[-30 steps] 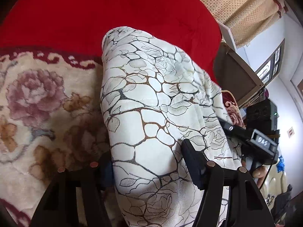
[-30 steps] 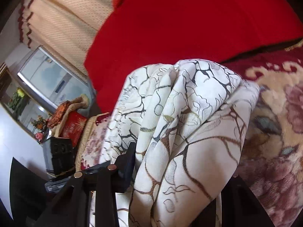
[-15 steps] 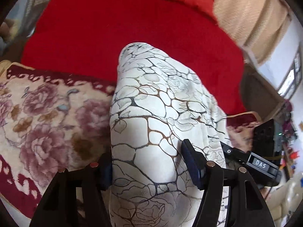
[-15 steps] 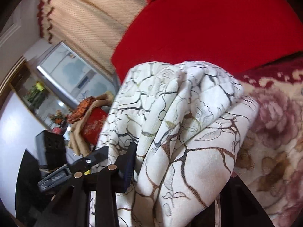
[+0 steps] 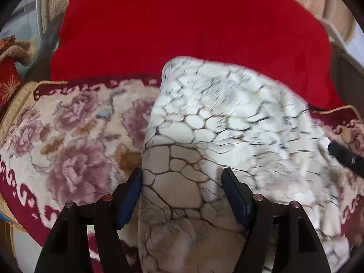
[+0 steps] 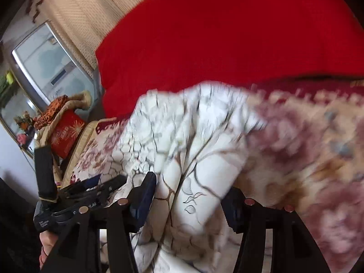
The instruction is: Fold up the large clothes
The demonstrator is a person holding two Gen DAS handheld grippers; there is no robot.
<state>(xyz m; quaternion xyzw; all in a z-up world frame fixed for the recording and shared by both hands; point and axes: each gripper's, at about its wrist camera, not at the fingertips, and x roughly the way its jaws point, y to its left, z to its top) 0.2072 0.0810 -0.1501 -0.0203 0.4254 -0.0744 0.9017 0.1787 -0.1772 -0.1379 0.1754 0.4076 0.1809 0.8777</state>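
Left gripper (image 5: 182, 195): points down and forward over the bed; jaws are opening, with a thick fold of the garment between them. The left pad touches the cloth edge; the right pad lies against the cloth, and I cannot tell whether it presses.
Right gripper (image 6: 188, 195): also tilted down; jaws are opening, the garment bunched between them. A gap shows beside the right pad; the left pad sits against the cloth.
Hand (image 6: 46, 248): a bit of the person's hand shows low at the left of the right wrist view, under the body of the left gripper.
Garment (image 5: 218, 122): one, white with a brown and black vein pattern, folded into a thick pile on the blanket, reaching from the near edge to the red cover.
Blanket (image 5: 75, 136): one, cream with mauve flowers and a dark red border, under the garment.
Red cover (image 5: 182, 31): one, plain, at the far side, touching the garment's far end.
Red box (image 6: 66, 134): one, far left, beside the bed.
Containers: none that I can make out holding anything.
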